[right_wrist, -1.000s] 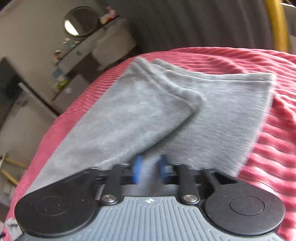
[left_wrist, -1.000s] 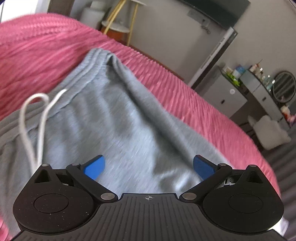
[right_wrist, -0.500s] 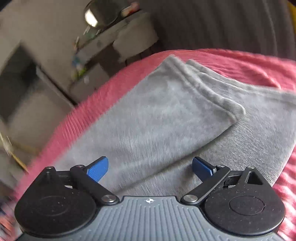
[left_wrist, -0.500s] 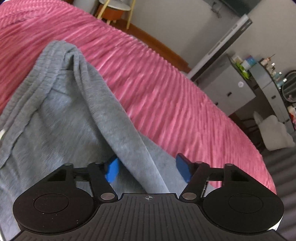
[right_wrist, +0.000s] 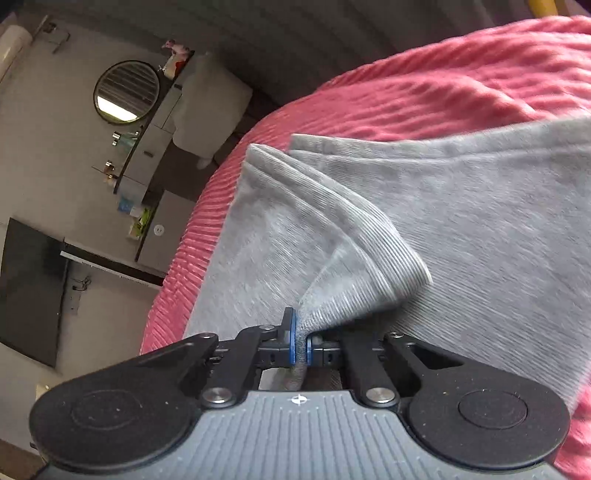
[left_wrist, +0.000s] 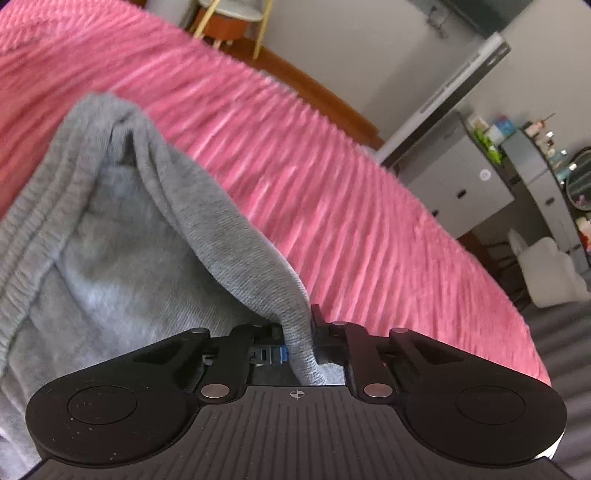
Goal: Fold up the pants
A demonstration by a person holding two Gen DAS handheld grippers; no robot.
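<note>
Grey pants [left_wrist: 122,258] lie on a pink ribbed bedspread [left_wrist: 332,192]. In the left wrist view the elastic waistband [left_wrist: 40,206] runs along the left, and a raised fold of grey fabric leads down into my left gripper [left_wrist: 297,338], which is shut on it. In the right wrist view the pants [right_wrist: 480,229] show their leg ends, one leg hem [right_wrist: 354,218] lying over the other. My right gripper [right_wrist: 301,345] is shut on the edge of the upper leg, pulling it into a small peak.
The pink bedspread [right_wrist: 424,96] drops off at its edge near both views. Beyond it stand a grey dresser [left_wrist: 465,184] with small items, a round mirror [right_wrist: 126,91], a wall TV [right_wrist: 29,291], a white stool [left_wrist: 550,273] and a yellow-legged side table [left_wrist: 232,14].
Both grippers have gone from open to shut on grey fabric. The left one moved right off the drawstring area to the pants' side fold; the right one re-closed on the upper leg edge.
</note>
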